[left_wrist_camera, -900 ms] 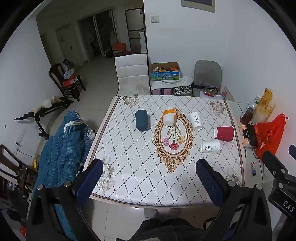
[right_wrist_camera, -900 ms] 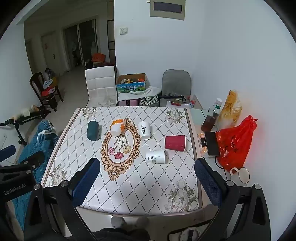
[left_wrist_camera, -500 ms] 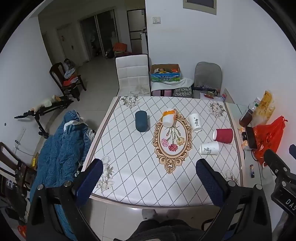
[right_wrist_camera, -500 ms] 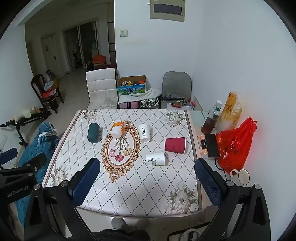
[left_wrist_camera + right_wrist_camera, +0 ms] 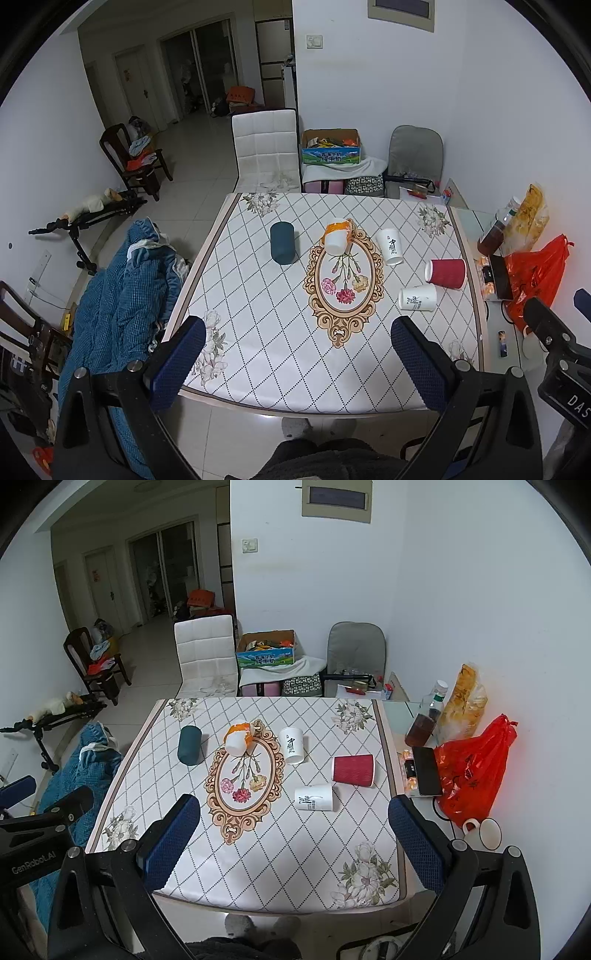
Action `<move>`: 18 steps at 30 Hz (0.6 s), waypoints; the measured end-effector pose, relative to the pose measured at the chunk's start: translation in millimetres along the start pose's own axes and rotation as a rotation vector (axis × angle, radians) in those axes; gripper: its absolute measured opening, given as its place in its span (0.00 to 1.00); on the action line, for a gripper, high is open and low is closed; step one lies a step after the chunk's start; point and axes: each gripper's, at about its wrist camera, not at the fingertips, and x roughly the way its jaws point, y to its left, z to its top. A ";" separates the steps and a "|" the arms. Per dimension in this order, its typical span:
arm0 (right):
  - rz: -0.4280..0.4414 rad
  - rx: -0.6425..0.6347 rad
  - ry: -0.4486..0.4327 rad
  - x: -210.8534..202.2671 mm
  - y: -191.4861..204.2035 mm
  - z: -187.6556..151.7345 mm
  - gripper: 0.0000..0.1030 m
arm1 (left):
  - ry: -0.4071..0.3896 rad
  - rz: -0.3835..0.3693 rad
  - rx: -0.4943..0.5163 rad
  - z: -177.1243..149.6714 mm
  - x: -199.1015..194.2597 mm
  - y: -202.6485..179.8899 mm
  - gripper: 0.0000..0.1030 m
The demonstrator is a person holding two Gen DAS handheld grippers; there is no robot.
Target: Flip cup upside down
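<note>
Several cups lie on their sides on the patterned table (image 5: 280,350): a dark teal cup (image 5: 282,243), an orange-and-white cup (image 5: 337,237), a white printed cup (image 5: 389,246), a red cup (image 5: 445,272) and a second white cup (image 5: 417,298). The right wrist view shows them too: teal (image 5: 189,745), orange-white (image 5: 239,737), white (image 5: 291,744), red (image 5: 353,770), white (image 5: 314,797). My left gripper (image 5: 297,363) and right gripper (image 5: 293,840) are both open and empty, held above the table's near edge, well short of the cups.
A red plastic bag (image 5: 472,768), a bottle (image 5: 424,720), a phone (image 5: 426,770) and a mug (image 5: 484,832) crowd a side surface to the right. A blue quilted garment (image 5: 122,302) hangs left of the table. A white chair (image 5: 266,151) stands behind it.
Both grippers have drawn back and up a little, so the table and cups look slightly smaller. The cups have not moved.
</note>
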 end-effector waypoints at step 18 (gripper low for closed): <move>0.004 0.002 0.003 1.8 1.0 0.7 1.00 | -0.005 -0.008 -0.009 5.9 -1.9 -0.5 1.00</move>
